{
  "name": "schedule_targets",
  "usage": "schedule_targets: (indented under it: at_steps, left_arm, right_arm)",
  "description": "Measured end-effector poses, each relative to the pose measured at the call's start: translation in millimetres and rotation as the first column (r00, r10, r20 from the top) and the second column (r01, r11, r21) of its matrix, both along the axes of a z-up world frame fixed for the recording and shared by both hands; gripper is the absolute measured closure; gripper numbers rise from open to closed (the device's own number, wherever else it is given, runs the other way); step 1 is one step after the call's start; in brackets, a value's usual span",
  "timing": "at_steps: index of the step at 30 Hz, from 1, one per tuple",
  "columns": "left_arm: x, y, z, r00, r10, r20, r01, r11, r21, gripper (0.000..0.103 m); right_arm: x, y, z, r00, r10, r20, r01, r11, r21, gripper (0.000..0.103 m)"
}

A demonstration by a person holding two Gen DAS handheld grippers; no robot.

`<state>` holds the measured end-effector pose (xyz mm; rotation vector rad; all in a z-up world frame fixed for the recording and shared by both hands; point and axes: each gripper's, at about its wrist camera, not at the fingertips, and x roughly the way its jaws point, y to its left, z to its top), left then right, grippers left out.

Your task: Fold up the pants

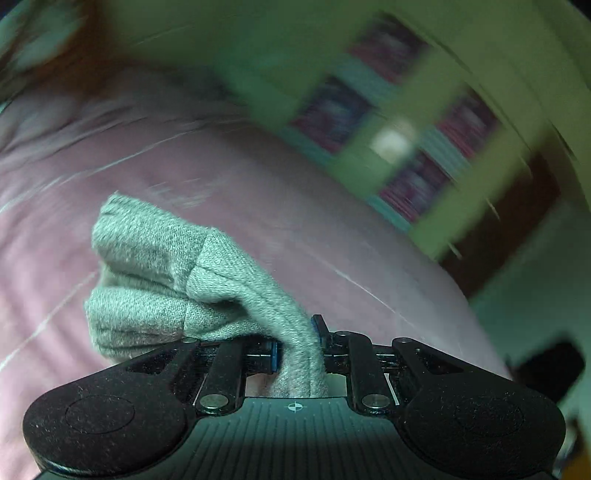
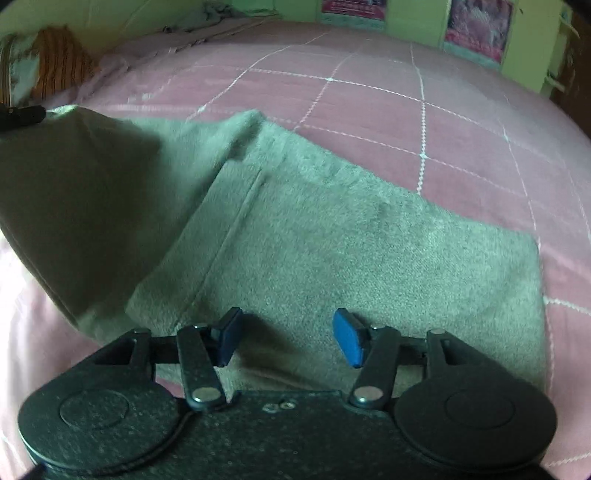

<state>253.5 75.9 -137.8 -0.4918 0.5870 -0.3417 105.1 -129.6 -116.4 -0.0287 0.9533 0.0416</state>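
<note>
The pants [image 2: 332, 251] are grey knit fabric, lying mostly flat on a pink quilted bed [image 2: 388, 110]. My right gripper [image 2: 288, 338] is open and empty, its blue pads [image 2: 347, 341] just above the near part of the flat pants. At the left of the right wrist view a section of the pants [image 2: 74, 206] is lifted off the bed, its top corner held by the other gripper [image 2: 22, 116]. In the left wrist view my left gripper [image 1: 297, 341] is shut on a bunched fold of the pants [image 1: 166, 273], held above the bed. That view is blurred.
The pink bedspread [image 1: 258, 192] has white stitched grid lines. A green wall with pink-framed pictures [image 2: 476, 26] runs behind the bed. A striped orange-brown pillow [image 2: 59, 62] and rumpled bedding lie at the far left.
</note>
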Motion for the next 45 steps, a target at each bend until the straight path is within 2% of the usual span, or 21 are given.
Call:
schedule_targets:
  at_steps: [2, 3, 4, 6, 8, 10, 11, 14, 17, 18, 21, 24, 27, 30, 32, 35, 37, 38, 40, 43, 45]
  left_arm:
    - [-1, -39, 16, 0.992, -0.117, 0.044, 0.113, 0.989, 0.093, 0.086]
    - [-3, -60, 20, 0.981, -0.183, 0.055, 0.174, 0.975, 0.139, 0.086]
    - [-7, -83, 24, 0.965, -0.255, 0.059, 0.241, 0.952, 0.188, 0.086]
    - [-18, -126, 22, 0.919, -0.392, 0.044, 0.367, 0.89, 0.271, 0.086]
    - [-28, -165, 12, 0.874, -0.485, -0.02, 0.463, 0.82, 0.337, 0.086]
    - [-31, -193, -5, 0.846, -0.519, -0.121, 0.523, 0.767, 0.37, 0.083]
    - [-34, -202, -12, 0.84, -0.521, -0.151, 0.534, 0.743, 0.403, 0.081]
    - [-46, -217, -12, 0.833, -0.531, -0.157, 0.531, 0.685, 0.5, 0.076]
    - [-52, -222, 1, 0.822, -0.549, -0.151, 0.535, 0.655, 0.533, 0.074]
    - [-57, -223, 0, 0.821, -0.549, -0.156, 0.54, 0.66, 0.522, 0.074]
    - [-57, -216, 5, 0.84, -0.511, -0.182, 0.535, 0.724, 0.435, 0.074]
    - [-67, -207, 14, 0.85, -0.49, -0.193, 0.526, 0.77, 0.361, 0.072]
    - [-79, -188, 17, 0.852, -0.478, -0.213, 0.523, 0.801, 0.292, 0.066]
    - [-89, -166, 33, 0.85, -0.499, -0.167, 0.522, 0.841, 0.145, 0.057]
    - [-89, -148, 35, 0.873, -0.459, -0.165, 0.476, 0.875, 0.085, 0.048]
    - [-83, -120, 21, 0.915, -0.341, -0.216, 0.363, 0.929, 0.071, 0.047]
    - [-83, -98, 12, 0.929, -0.282, -0.24, 0.29, 0.957, 0.001, 0.047]
    - [-86, -88, 10, 0.934, -0.264, -0.24, 0.264, 0.964, -0.031, 0.047]
    - [-86, -82, 2, 0.936, -0.242, -0.254, 0.246, 0.969, -0.017, 0.047]
    - [-77, -88, -22, 0.91, -0.26, -0.324, 0.284, 0.958, 0.029, 0.047]
    - [-77, -85, -32, 0.907, -0.257, -0.335, 0.272, 0.962, 0.0, 0.047]
  right_arm:
    - [-6, -9, 6, 0.999, -0.028, 0.028, 0.027, 0.999, 0.028, 0.05]
    - [-11, -16, 10, 0.998, -0.046, 0.045, 0.045, 0.998, 0.033, 0.05]
    - [-17, -21, 13, 0.997, -0.062, 0.056, 0.059, 0.997, 0.042, 0.05]
    - [-26, -35, 18, 0.994, -0.093, 0.063, 0.09, 0.995, 0.052, 0.05]
    - [-35, -50, 23, 0.99, -0.12, 0.071, 0.116, 0.992, 0.056, 0.048]
    - [-43, -67, 26, 0.987, -0.146, 0.071, 0.142, 0.988, 0.057, 0.046]
    - [-48, -76, 27, 0.984, -0.161, 0.069, 0.157, 0.986, 0.061, 0.045]
    - [-62, -100, 27, 0.977, -0.205, 0.059, 0.2, 0.976, 0.082, 0.044]
    - [-71, -116, 28, 0.97, -0.234, 0.067, 0.225, 0.966, 0.127, 0.043]
    - [-73, -119, 28, 0.969, -0.238, 0.07, 0.227, 0.964, 0.137, 0.043]
    - [-83, -120, 28, 0.969, -0.236, 0.074, 0.223, 0.963, 0.152, 0.043]
    - [-80, -124, 29, 0.97, -0.232, 0.073, 0.219, 0.963, 0.158, 0.041]
    - [-83, -130, 29, 0.969, -0.236, 0.068, 0.223, 0.961, 0.165, 0.04]
    - [-86, -135, 29, 0.966, -0.25, 0.065, 0.234, 0.954, 0.185, 0.039]
    - [-90, -135, 32, 0.966, -0.253, 0.063, 0.236, 0.951, 0.2, 0.039]
    - [-95, -135, 35, 0.966, -0.249, 0.062, 0.229, 0.946, 0.228, 0.039]
    - [-97, -133, 37, 0.968, -0.245, 0.06, 0.224, 0.944, 0.243, 0.037]
    - [-97, -131, 38, 0.969, -0.24, 0.061, 0.218, 0.943, 0.252, 0.036]
    - [-97, -128, 40, 0.97, -0.233, 0.063, 0.208, 0.94, 0.271, 0.034]
    - [-91, -126, 40, 0.971, -0.234, 0.056, 0.204, 0.923, 0.327, 0.028]
    - [-82, -126, 39, 0.967, -0.252, 0.046, 0.214, 0.895, 0.39, 0.027]
